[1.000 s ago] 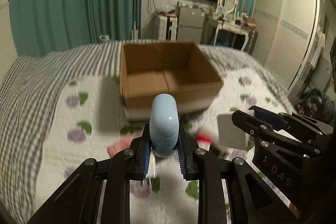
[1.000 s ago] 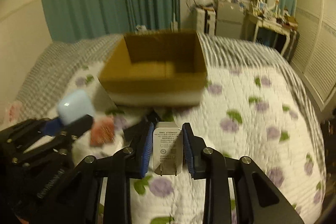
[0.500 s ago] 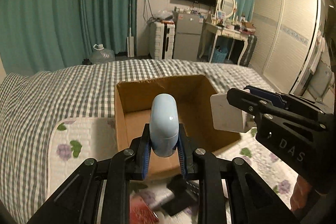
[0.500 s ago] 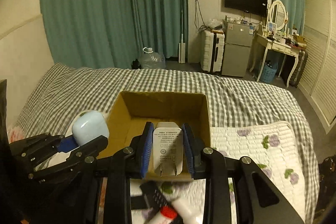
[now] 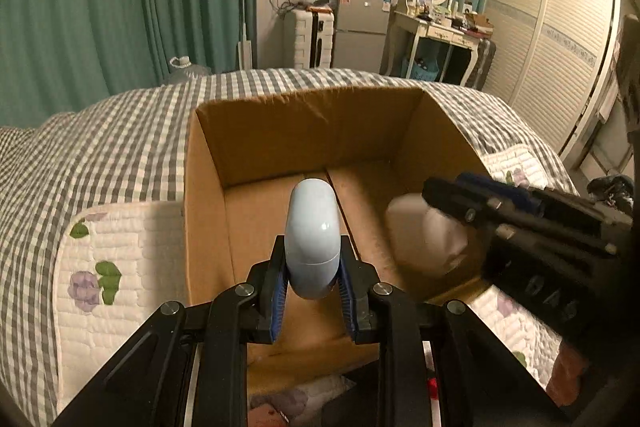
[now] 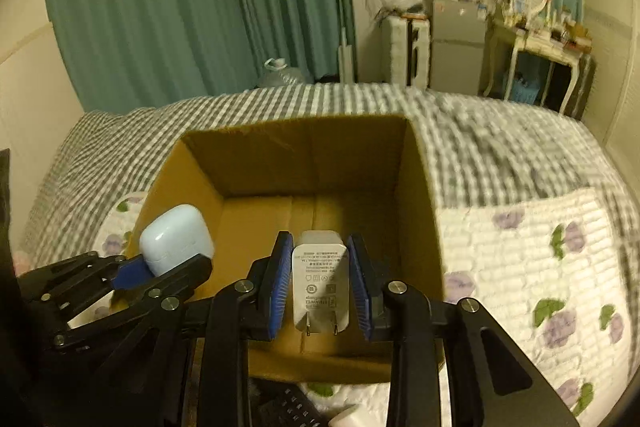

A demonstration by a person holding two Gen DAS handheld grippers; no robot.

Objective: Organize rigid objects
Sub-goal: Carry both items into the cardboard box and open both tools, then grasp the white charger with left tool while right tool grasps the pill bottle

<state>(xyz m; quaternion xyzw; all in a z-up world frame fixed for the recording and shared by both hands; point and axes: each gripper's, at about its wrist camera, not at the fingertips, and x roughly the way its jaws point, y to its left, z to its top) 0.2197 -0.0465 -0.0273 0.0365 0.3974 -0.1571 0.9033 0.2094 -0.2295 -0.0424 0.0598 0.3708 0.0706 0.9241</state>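
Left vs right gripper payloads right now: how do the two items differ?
The earbud case in the left gripper is pale blue, rounded and glossy with no markings; the charger plug in the right gripper is white, boxy and printed with a label. The charger plug shows two metal prongs pointing back at the camera; the earbud case has none. Both are clamped between blue pads, above the open cardboard box.
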